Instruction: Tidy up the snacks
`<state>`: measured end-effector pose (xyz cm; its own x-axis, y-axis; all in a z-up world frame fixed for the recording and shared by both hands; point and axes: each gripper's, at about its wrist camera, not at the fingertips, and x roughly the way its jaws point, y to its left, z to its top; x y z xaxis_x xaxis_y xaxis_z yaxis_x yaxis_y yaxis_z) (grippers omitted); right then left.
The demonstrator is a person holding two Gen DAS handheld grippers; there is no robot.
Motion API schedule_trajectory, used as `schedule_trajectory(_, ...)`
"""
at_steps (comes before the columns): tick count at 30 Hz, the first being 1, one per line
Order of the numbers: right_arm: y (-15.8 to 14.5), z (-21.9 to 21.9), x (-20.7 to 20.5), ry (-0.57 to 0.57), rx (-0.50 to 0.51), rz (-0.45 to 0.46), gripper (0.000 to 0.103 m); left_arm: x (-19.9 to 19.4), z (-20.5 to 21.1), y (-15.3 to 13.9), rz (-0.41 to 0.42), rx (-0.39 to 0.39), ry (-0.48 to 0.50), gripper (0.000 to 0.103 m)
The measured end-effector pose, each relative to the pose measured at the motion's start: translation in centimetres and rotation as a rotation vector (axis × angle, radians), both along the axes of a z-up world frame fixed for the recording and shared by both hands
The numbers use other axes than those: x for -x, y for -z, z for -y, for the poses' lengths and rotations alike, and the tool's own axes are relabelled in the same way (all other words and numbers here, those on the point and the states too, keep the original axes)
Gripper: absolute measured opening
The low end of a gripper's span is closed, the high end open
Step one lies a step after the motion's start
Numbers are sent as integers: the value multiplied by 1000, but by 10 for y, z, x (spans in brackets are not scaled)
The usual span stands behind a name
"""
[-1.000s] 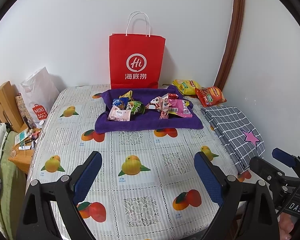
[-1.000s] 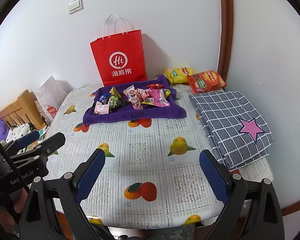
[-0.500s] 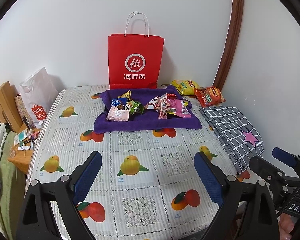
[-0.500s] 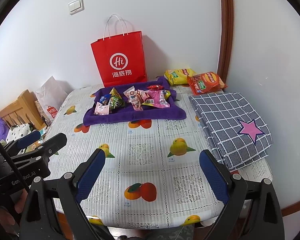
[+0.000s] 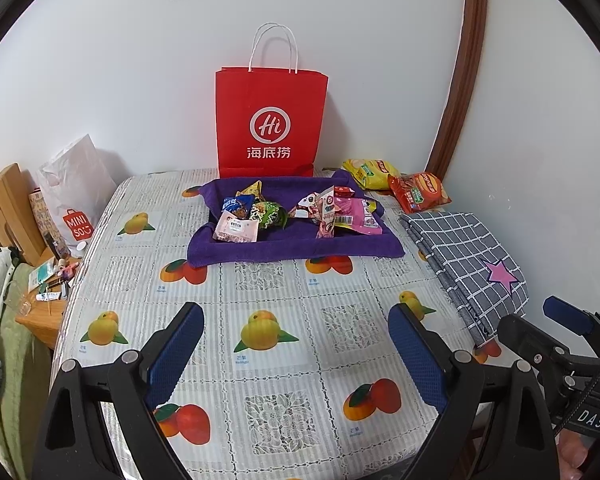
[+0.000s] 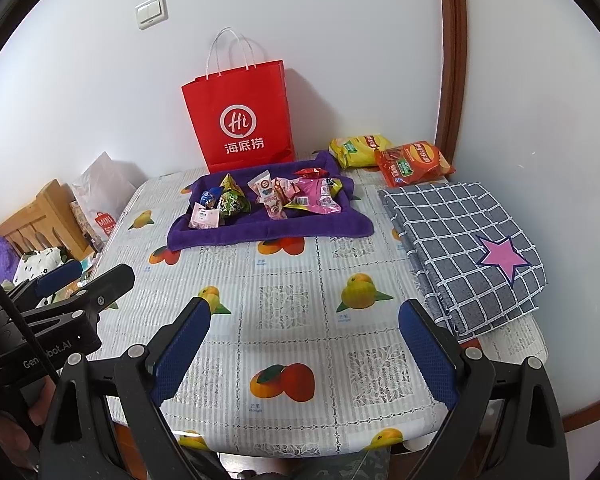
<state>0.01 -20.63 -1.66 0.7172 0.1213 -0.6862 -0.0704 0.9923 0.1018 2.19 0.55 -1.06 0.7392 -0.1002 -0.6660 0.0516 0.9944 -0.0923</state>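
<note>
Glossy snack packets [image 5: 352,216] on plush purple towel [image 5: 296,246]; paper bag [image 5: 271,120].

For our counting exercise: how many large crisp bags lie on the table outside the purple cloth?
2. A yellow crisp bag lies at the far edge by the wall; a red crisp bag lies just right of it, overlapping it, beyond the checked cloth. None seems hidden.

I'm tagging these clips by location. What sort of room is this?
Probably a lived-in bedroom at home: a fruit-print tablecloth on the table, a wooden headboard with plush toys beside it, and shopping bags against the wall.
</note>
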Motion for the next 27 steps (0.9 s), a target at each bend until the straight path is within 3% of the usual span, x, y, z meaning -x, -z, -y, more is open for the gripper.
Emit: schedule_trajectory(27, -4, 1, 6, 2, -13, 13, 94, 1, 1, -1, 6, 1, -2, 94)
